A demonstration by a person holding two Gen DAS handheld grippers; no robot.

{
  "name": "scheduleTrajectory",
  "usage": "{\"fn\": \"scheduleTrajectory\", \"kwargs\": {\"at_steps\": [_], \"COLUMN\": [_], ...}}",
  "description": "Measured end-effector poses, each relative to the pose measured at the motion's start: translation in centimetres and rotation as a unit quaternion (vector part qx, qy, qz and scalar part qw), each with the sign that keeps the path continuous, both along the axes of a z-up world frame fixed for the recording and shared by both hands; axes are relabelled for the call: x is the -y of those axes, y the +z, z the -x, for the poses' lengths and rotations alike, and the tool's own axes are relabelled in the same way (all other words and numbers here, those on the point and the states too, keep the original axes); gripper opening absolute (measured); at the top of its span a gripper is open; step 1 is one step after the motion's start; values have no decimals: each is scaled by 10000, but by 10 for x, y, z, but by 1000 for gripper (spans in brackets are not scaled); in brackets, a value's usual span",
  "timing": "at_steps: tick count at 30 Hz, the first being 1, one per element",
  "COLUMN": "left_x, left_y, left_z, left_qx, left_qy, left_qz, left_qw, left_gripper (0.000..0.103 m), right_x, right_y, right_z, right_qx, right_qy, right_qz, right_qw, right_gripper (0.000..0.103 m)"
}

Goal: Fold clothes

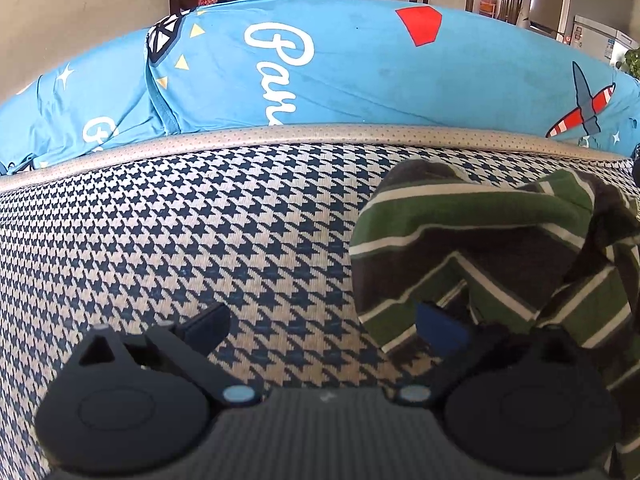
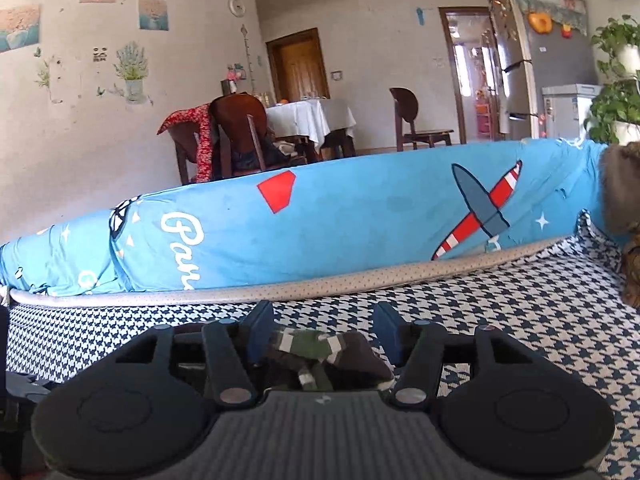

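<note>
Left gripper: the black two-finger left gripper (image 1: 322, 330) with blue pads sits nearest our lens, jaws spread wide and holding nothing; its right pad (image 1: 440, 330) lies at the lower left edge of the garment, though we cannot tell if it touches.
Right gripper: the matching black right gripper (image 2: 323, 334) is parted about halfway, with a bunched bit of striped cloth lying between the pads; we cannot tell whether it is pinched, so we call it not gripped.
Garment: the green, dark grey and white striped knit garment (image 1: 492, 256) lies crumpled on the blue-and-cream houndstooth woven mat (image 1: 200, 240), at 3 o'clock in the left view and at 6 o'clock in the right view.
Step in hand: we judge the folding barely begun; both grippers are placing themselves at the cloth to take hold.
Next move: we would need each gripper to close on a separate edge, then draw the garment flat.
Surroundings: a sky-blue printed padded bolster with an aeroplane motif (image 2: 360, 220) runs along 12 o'clock behind the mat's beige piping.
In the way: a brown furry object (image 2: 624, 192) at 3 o'clock; the mat at 9 o'clock is free.
</note>
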State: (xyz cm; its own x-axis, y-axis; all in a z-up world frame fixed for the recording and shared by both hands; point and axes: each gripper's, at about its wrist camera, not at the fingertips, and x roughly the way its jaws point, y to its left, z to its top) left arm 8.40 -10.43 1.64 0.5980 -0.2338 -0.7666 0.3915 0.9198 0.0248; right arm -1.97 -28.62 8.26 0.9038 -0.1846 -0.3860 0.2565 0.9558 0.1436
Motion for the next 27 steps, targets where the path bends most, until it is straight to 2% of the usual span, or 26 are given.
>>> {"fn": "scheduleTrajectory", "kwargs": {"at_steps": [8,10,17,19,22,27], "left_x": [-4,-6,-8,-7,-4,-6], "left_y": [-2,-3,-4,-5,-7,-10], "left_z": [-3,-6,-13,-14,-16,-18], "left_qx": [-40,-54,-98,-116,-129,-157], "left_qy": [29,95,315,327,348,422], "left_qz": [-47,-30,27,26,22,-74], "left_qw": [10000,9999,9995,9994,9993,9990], "left_gripper": [103,103,103,103,103,103], "right_x": [-18,-23,-38,-43,-49,-48], "right_y": [-7,-12,-31,-37,-47,-63], "right_z": [-11,-15,-35,-40,-49,-60], "right_qx": [-193,-291,-605,-687,-820,-1007], "right_qy": [739,915,1193,1307,1365,1359], "right_qz": [185,277,559,697,929,921], "right_qw": [9969,9950,9894,9866,9829,9813], "right_gripper": [58,66,71,77,77,76]}}
